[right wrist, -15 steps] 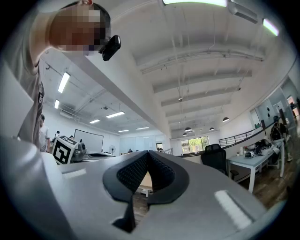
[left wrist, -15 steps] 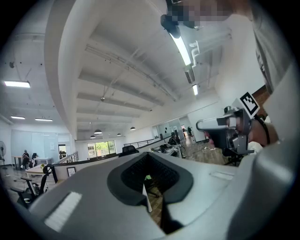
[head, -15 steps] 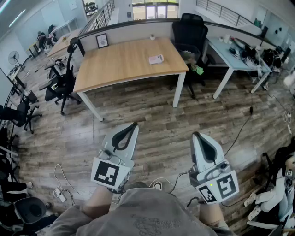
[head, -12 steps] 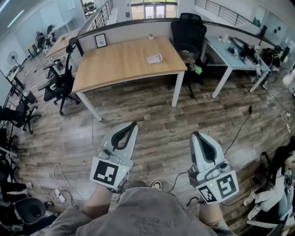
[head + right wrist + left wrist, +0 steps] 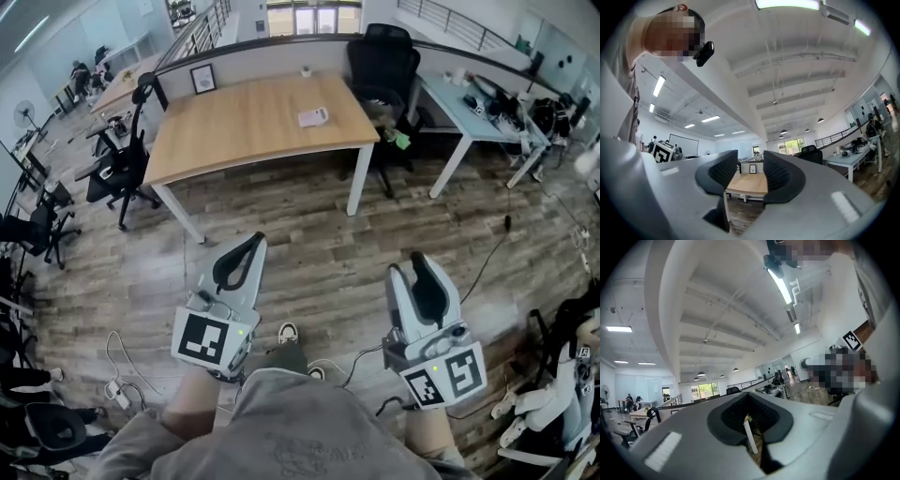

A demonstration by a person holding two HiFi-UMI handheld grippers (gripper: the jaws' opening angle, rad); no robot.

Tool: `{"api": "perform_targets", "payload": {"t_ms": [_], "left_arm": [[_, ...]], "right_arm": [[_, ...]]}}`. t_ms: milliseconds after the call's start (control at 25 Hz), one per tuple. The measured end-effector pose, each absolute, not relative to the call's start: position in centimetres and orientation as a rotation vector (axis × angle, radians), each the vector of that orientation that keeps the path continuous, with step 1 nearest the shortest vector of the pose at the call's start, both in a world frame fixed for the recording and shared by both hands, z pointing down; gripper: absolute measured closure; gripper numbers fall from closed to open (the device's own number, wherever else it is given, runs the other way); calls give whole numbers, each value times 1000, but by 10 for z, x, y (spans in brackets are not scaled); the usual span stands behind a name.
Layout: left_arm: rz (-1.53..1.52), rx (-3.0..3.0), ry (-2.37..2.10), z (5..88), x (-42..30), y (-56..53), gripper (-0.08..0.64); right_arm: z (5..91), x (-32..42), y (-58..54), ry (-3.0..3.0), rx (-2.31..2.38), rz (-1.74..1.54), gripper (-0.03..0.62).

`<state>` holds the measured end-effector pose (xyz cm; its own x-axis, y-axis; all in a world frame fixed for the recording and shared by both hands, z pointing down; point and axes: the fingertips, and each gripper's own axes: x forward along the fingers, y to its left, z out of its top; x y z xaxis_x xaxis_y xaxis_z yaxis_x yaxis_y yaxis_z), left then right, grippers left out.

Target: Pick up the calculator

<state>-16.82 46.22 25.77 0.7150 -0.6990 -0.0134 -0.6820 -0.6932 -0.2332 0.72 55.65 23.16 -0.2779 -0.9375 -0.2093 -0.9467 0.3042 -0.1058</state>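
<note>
The calculator (image 5: 314, 116), small, pale and flat, lies on the wooden table (image 5: 234, 131) near its right end, far ahead of me across the plank floor. My left gripper (image 5: 251, 242) hangs over the floor well short of the table, its dark pads meeting at the tips, nothing held. In the left gripper view (image 5: 749, 401) only a thin slit shows between the pads. My right gripper (image 5: 413, 264) also hovers above the floor, jaws apart and empty. In the right gripper view (image 5: 751, 164) the wooden table (image 5: 749, 185) shows through the gap; I cannot make out the calculator there.
A black office chair (image 5: 384, 56) stands behind the table's right end and another (image 5: 127, 169) at its left side. A white desk (image 5: 469, 112) with clutter is to the right. A picture frame (image 5: 206, 82) stands on the table. Cables and a power strip (image 5: 122, 389) lie by my feet.
The right gripper's jaws have parted; they were together before. The left gripper has shifted a little to the left. A shoe now shows on the floor between the grippers.
</note>
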Motion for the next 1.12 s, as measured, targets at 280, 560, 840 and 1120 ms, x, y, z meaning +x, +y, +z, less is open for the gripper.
{"api": "perform_targets", "payload": {"t_ms": [280,560,840,1120], "left_arm": [[-91,-2684,1103,270,-161,428,558],[-75,-2702,1106,279,-151,357,558],[-88,-2739,1077,278,-137,258,558],[-137,-2788,1089,274,-143,142,558]], "right_arm": [[249,20,519,2350,-1757,27,396],[265,24,446,2408,-1764,-14,397],[269,35,347,2429,-1800,-85,397],[271,33,227,2426,-1811,-188,397]]}}
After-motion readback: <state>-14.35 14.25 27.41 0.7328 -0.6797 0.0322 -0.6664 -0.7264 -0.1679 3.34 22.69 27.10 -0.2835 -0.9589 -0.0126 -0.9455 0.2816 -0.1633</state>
